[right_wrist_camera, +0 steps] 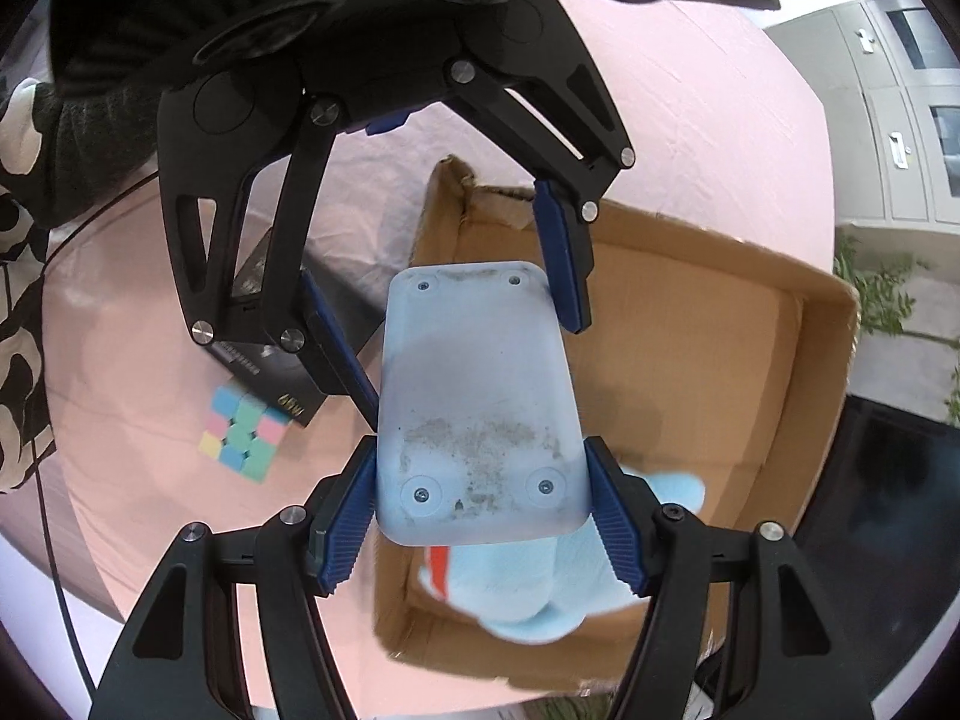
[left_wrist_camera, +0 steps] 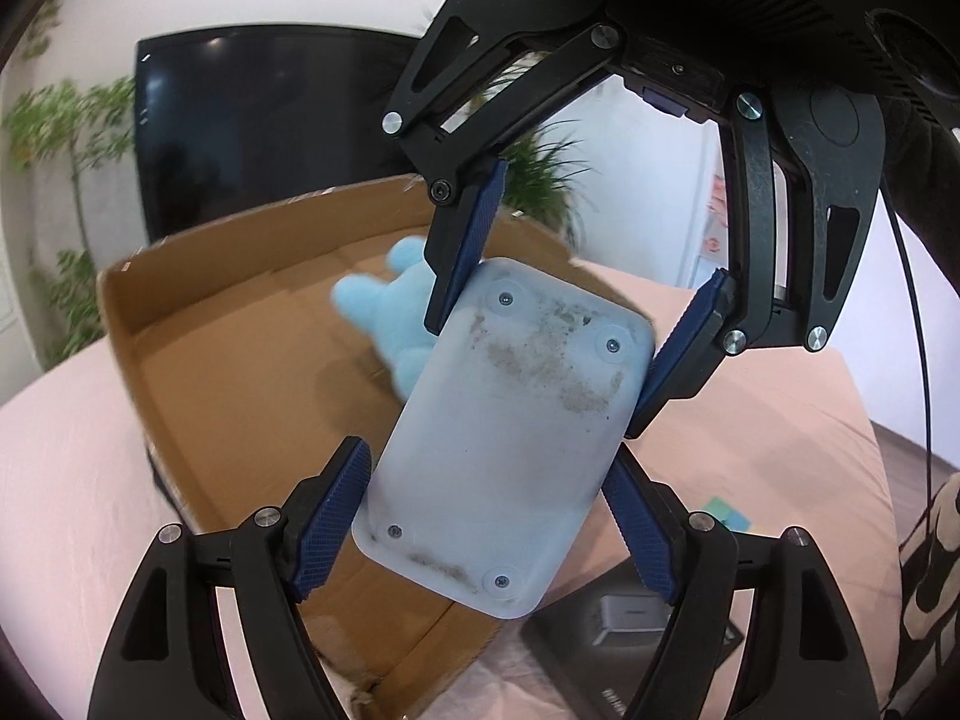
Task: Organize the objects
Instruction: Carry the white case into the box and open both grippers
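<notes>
A pale blue-grey flat device (left_wrist_camera: 474,528) (right_wrist_camera: 468,312), dusty underside and four screws facing the cameras, hangs over an open cardboard box (left_wrist_camera: 120,300) (right_wrist_camera: 828,312). My left gripper (left_wrist_camera: 486,450) (right_wrist_camera: 474,369) is shut on one end of it, blue pads against both long edges. From the opposite side, my right gripper (right_wrist_camera: 480,444) (left_wrist_camera: 534,375) is shut on the other end. Inside the box lies a light blue plush toy (left_wrist_camera: 384,300) (right_wrist_camera: 540,588), partly hidden by the device.
The box sits on a pink tablecloth (left_wrist_camera: 72,480). A pastel puzzle cube (right_wrist_camera: 243,441) and a black carton (right_wrist_camera: 282,384) (left_wrist_camera: 630,630) lie on the cloth beside the box. A dark screen (left_wrist_camera: 258,132) and plants stand behind. A patterned sleeve (right_wrist_camera: 18,240) is at the edge.
</notes>
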A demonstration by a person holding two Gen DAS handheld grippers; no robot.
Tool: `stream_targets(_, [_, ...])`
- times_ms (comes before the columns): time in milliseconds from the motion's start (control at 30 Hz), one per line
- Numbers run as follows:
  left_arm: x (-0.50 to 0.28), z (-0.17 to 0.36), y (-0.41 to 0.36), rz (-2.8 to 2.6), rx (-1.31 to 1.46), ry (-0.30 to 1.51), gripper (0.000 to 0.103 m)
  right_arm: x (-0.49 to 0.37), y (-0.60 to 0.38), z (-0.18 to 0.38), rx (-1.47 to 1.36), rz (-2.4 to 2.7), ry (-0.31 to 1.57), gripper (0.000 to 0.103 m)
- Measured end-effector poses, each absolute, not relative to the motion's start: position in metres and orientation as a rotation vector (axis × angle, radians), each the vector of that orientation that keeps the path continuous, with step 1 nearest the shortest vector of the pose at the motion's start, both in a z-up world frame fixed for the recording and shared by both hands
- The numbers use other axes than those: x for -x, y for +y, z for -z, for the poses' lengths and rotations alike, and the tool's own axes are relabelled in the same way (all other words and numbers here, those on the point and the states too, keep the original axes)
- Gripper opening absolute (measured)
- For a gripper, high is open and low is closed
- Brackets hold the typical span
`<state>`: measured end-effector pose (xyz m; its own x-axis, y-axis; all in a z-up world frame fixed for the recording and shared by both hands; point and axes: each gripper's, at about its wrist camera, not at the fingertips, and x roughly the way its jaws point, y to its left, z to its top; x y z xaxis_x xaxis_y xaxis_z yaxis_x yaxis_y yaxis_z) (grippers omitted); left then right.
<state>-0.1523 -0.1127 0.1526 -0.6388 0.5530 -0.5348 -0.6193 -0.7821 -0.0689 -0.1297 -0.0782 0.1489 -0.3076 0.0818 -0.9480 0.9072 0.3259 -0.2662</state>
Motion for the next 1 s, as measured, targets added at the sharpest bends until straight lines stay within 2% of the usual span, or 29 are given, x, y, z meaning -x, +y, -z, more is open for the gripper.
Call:
stream_targets(200, [0.17,-0.133,-0.125,-2.405,0.839,0.135,0.079,0.149,-0.084,-0.128,-0.882,1.08,1.6,0.065])
stream_targets(367, [0.199,-0.108,-0.128,-2.443,1.0,0.185,0.079,0.167,-0.08,-0.108,-0.878,1.112,1.575,0.065])
stream_targets(467, [0.208,-0.109,-0.125,-2.483,1.0,0.195,0.08,0.173,-0.075,-0.104,-0.873,1.136,1.529,0.066])
stream_targets(533, [0.205,-0.119,-0.126,-2.532,0.949,0.176,0.08,0.173,-0.071,-0.111,-0.839,1.2,1.499,0.076])
stream_targets(600, [0.196,-0.136,-0.131,-2.604,0.863,0.127,0.082,0.174,-0.066,-0.119,-0.815,1.282,1.49,0.077])
stream_targets(667, [0.19,-0.154,-0.138,-2.663,0.791,0.059,0.099,0.172,-0.057,-0.126,-0.804,1.369,1.504,0.077])
stream_targets(700, [0.185,-0.163,-0.14,-2.697,0.763,0.043,0.103,0.17,-0.049,-0.129,-0.816,1.41,1.502,0.078])
stream_targets(800, [0.163,-0.186,-0.135,-2.75,0.685,0.076,0.103,0.157,-0.027,-0.138,-0.804,1.492,1.466,0.078])
stream_targets(1000, [0.152,-0.209,-0.099,-2.701,0.674,0.254,0.103,0.134,0.034,-0.148,-0.827,1.718,1.212,0.082])
